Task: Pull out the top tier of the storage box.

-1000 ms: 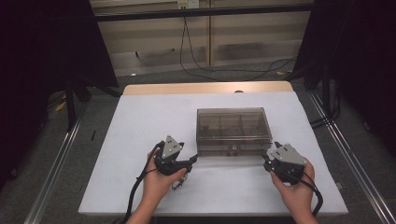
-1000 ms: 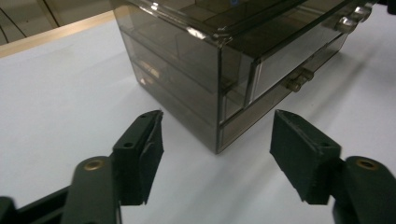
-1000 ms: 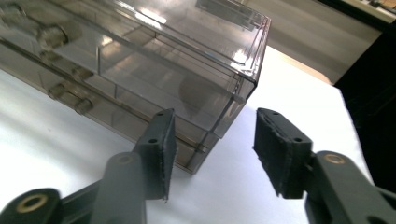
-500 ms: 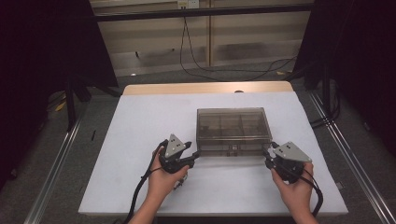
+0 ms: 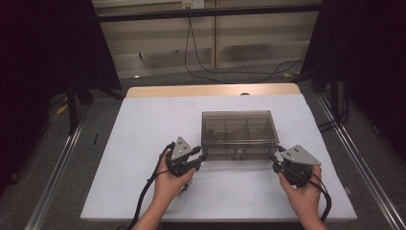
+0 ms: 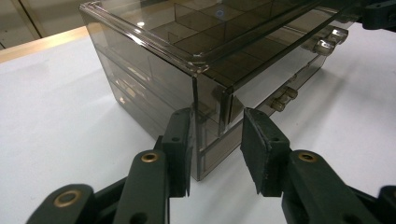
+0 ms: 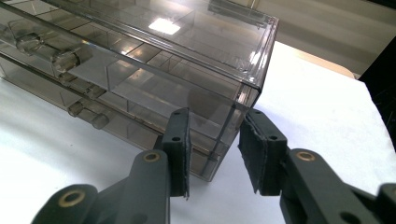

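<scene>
A smoky see-through drawer box [image 5: 238,129] stands on the white table [image 5: 143,124], drawers facing me. My left gripper [image 5: 201,157] is at its front left corner. In the left gripper view the jaws [image 6: 215,140] straddle that corner of the box [image 6: 154,60], one pad on the side wall and one on the drawer front. My right gripper [image 5: 274,160] is at the front right corner. Its jaws [image 7: 212,140] clasp that corner of the box [image 7: 140,60] the same way. Both pairs of jaws have just been closing with the box's corner between them.
A wooden strip [image 5: 210,90] runs along the table's far edge. Cables [image 5: 225,72] lie on the floor behind it. Metal rails [image 5: 57,167] flank the table on both sides. The right gripper's tip [image 6: 378,14] peeks into the left gripper view's top right.
Both pairs of jaws have narrowed onto the box's front corners. The left gripper edged slightly toward the box; the right hand stayed put.
</scene>
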Motion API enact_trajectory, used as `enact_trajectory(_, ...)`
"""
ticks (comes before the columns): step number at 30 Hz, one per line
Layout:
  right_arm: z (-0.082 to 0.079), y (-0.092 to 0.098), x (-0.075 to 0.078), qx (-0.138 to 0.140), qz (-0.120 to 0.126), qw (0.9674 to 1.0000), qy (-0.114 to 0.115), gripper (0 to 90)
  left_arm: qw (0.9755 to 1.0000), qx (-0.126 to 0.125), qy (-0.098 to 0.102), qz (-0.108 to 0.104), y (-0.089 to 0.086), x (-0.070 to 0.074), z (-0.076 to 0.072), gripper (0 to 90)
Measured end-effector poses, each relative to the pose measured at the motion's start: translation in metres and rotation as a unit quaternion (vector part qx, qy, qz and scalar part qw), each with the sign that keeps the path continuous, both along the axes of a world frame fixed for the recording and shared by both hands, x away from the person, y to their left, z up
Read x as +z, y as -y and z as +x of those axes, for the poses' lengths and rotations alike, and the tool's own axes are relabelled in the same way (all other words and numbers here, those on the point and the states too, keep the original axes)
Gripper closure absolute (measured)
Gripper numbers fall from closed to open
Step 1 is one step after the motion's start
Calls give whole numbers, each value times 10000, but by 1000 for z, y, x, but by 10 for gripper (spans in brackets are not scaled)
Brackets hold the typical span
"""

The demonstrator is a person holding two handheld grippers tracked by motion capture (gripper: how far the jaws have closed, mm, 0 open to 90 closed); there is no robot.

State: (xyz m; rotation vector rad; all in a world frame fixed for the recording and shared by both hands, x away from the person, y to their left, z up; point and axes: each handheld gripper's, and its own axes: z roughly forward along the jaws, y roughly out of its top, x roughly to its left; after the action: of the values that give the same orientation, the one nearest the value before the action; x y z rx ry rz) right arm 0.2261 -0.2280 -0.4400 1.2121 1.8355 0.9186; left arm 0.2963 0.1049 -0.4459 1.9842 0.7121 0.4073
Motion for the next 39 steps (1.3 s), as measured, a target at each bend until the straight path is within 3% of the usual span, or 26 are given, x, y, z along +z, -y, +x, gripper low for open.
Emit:
enact_trajectory(2,0,1,0,20,22,10000,-13,644,9999,-14,-38,-92,-1,0,0,667)
enact_trajectory(12,-1,2,1,88,72,9999,-53,634,9999,-22,0,-140,-3,3,-2,687)
enact_trajectory(14,-1,2,1,105,69,9999,-70,631,9992,-197,-77,-325,-2,4,-3,743)
enact_trajectory(16,-2,3,1,136,64,9998,-94,636,9997,-187,44,-151,0,6,-5,727)
enact_trajectory(39,-14,10,4,294,177,9992,-194,688,9992,-302,-80,-235,-4,7,-15,767)
